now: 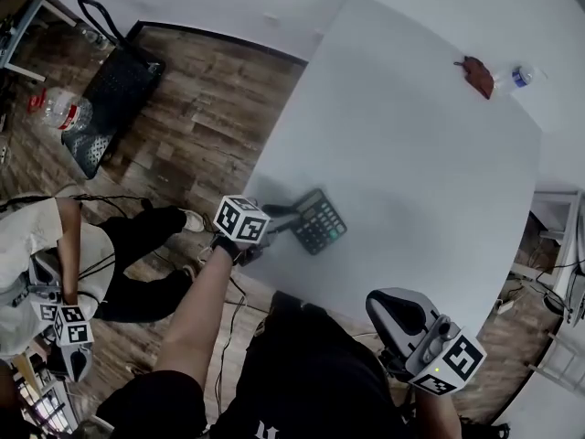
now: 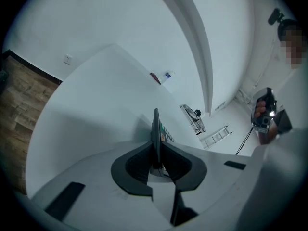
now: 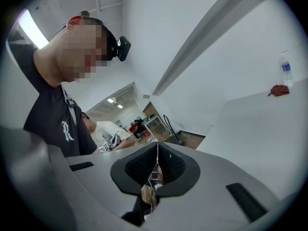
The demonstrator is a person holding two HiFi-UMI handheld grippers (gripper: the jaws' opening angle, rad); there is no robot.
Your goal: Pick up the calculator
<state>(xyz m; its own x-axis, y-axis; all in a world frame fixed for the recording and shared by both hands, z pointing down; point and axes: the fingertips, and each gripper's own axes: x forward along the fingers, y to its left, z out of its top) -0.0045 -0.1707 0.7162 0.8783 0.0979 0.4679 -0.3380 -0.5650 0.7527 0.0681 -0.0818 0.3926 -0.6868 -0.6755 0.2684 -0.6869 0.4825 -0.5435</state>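
Observation:
The black calculator [image 1: 317, 219] lies near the front left edge of the white table [image 1: 411, 135]. My left gripper [image 1: 271, 219] reaches in from the left and is shut on the calculator's near edge. In the left gripper view the calculator [image 2: 164, 133] stands edge-on, pinched between the two dark pads of that gripper [image 2: 156, 146]. My right gripper [image 1: 386, 311] hangs off the table's front edge at the lower right. Its jaws are shut with nothing between them, as the right gripper view also shows of the gripper [image 3: 157, 147].
A reddish-brown cloth [image 1: 474, 74] and a water bottle [image 1: 520, 76] sit at the table's far right corner. A black basket [image 1: 111, 99] and a plastic bottle [image 1: 64, 110] are on the wooden floor at left. A seated person [image 1: 55, 245] is at the far left.

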